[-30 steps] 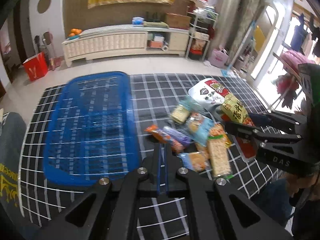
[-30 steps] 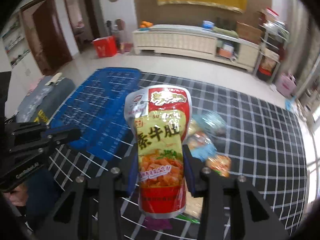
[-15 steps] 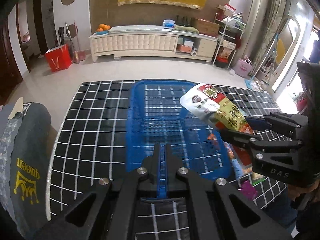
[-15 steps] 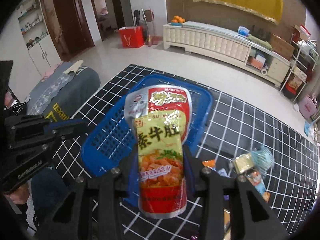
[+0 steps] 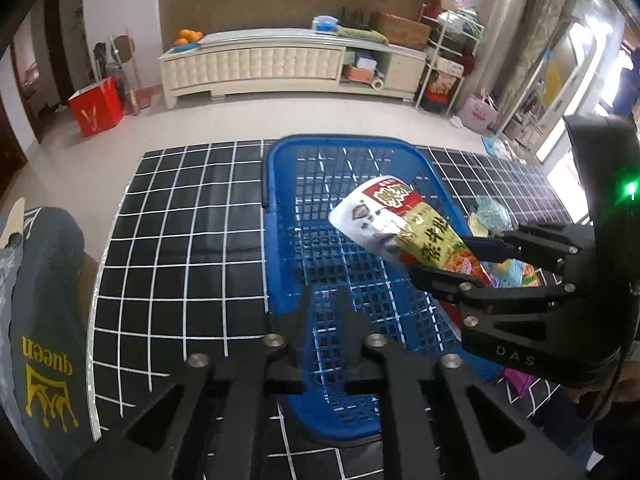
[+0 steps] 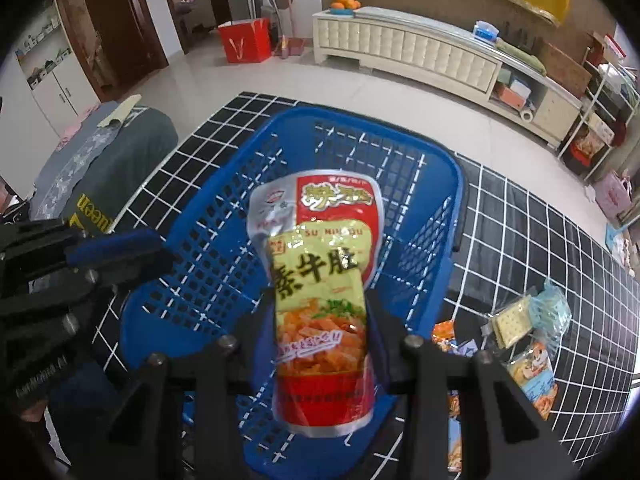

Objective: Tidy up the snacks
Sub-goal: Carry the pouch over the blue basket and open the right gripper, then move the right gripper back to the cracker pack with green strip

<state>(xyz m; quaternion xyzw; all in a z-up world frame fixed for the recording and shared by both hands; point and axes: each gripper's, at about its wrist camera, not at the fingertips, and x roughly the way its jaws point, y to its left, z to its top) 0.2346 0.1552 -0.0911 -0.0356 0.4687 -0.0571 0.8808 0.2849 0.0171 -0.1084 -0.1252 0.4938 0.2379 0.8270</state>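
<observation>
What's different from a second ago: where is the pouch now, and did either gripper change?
The right gripper has carried the red and yellow snack pouch from above the loose snacks across to over the blue basket; it is not released. The left gripper, shut before, is opening with nothing between its fingers, and also now sits over the basket. The basket and the remaining snacks on the checked mat lie unchanged.

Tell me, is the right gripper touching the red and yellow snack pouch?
Touching. The right wrist view shows the right gripper clamping the snack pouch from both sides.
</observation>
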